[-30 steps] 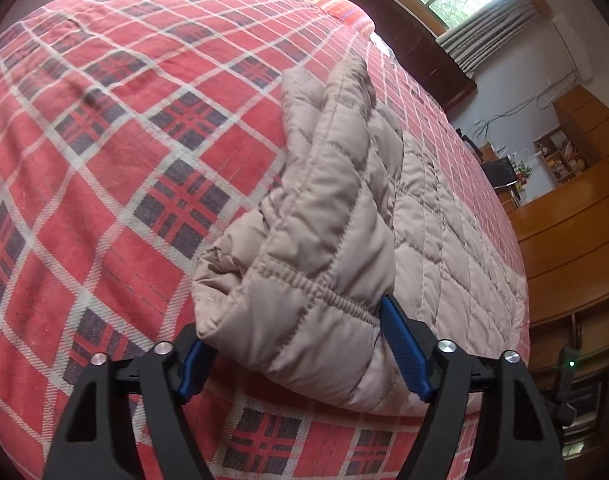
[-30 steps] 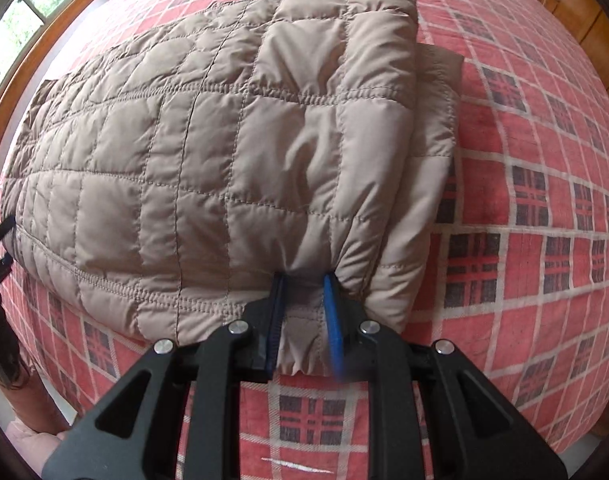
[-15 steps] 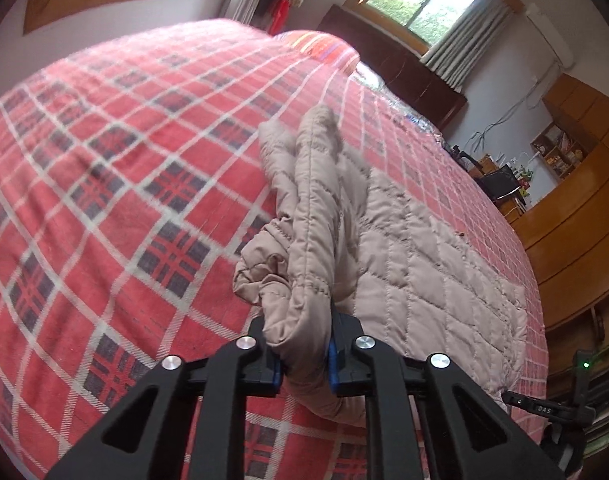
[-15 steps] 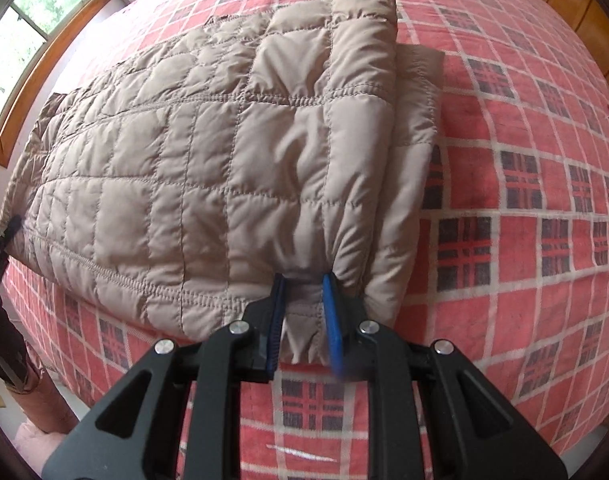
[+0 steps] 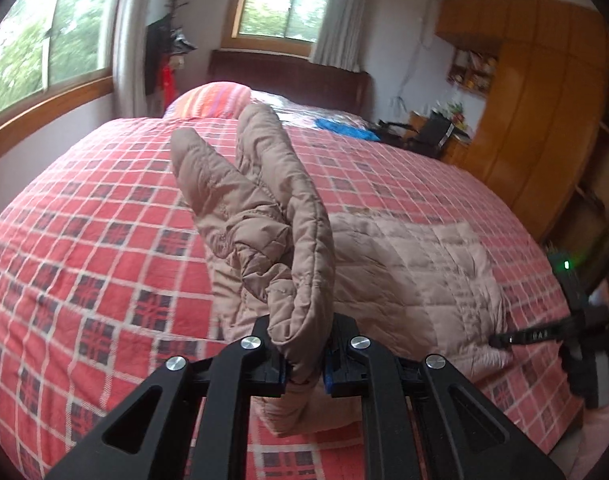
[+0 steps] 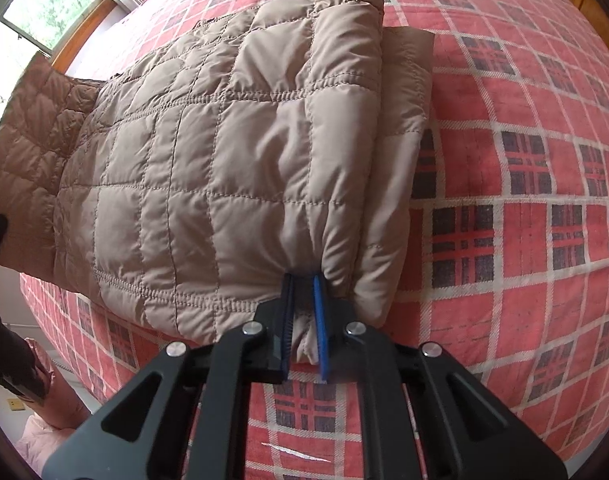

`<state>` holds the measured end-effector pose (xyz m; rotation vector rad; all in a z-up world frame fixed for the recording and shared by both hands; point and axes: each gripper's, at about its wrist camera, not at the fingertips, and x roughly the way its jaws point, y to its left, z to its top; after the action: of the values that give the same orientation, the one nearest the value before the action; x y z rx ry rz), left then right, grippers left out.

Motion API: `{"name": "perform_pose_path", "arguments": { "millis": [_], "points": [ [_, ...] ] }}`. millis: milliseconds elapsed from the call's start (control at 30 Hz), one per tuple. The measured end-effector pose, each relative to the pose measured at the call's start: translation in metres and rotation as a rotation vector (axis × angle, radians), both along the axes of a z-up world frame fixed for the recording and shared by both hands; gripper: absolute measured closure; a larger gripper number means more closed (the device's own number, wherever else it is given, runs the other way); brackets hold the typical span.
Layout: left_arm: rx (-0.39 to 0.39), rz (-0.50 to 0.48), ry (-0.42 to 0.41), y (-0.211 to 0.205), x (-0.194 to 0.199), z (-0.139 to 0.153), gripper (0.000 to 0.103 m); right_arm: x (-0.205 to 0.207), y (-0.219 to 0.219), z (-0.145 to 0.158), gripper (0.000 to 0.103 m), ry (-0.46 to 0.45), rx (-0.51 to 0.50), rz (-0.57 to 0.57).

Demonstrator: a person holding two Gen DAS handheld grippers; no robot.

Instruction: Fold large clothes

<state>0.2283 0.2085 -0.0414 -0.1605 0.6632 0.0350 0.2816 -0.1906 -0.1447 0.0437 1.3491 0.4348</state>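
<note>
Jacket [image 6: 232,152], beige and quilted, is lying on the red checked bedcover [image 6: 524,168] and is filling the centre and left of the right wrist view; its far left part is being cut off by the frame edge. In the left wrist view the jacket [image 5: 404,264] is stretching toward the right of the frame, while one part of it, maybe a sleeve, is standing up in the centre and hiding the bedcover [image 5: 84,240] behind it. This raised part is showing only as a darker flap at the left edge of the right wrist view.

Left gripper [image 5: 303,372] is pinching the lower end of the raised part between its blue pads, at the bottom centre. Right gripper [image 6: 304,320] is pinching the near hem of the jacket, jaws pressed close on the cloth.

Only the left wrist view is showing the windows [image 5: 284,0], the wooden wardrobe [image 5: 544,92] at the right and the striped pillow [image 5: 212,100]. Things on the far desk are too blurred to name.
</note>
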Motion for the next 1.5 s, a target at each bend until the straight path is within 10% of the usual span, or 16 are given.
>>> {"name": "perform_pose_path", "arguments": {
  "millis": [400, 900, 1300, 1500],
  "points": [
    [-0.012, -0.146, -0.039, -0.059, 0.007, 0.021, 0.091, 0.002, 0.008, -0.004, 0.095, 0.004, 0.008, 0.009],
    [0.048, -0.292, 0.226, -0.107, 0.065, -0.072, 0.089, -0.002, 0.009, -0.006, 0.095, 0.003, 0.012, 0.011],
    [0.079, -0.28, 0.226, -0.111, 0.064, -0.079, 0.087, 0.001, 0.012, -0.007, 0.095, 0.003, 0.008, 0.006],
    [0.082, -0.302, 0.194, -0.121, 0.052, -0.066, 0.047, 0.002, 0.009, -0.007, 0.095, 0.009, 0.013, 0.006]
  ]
}}
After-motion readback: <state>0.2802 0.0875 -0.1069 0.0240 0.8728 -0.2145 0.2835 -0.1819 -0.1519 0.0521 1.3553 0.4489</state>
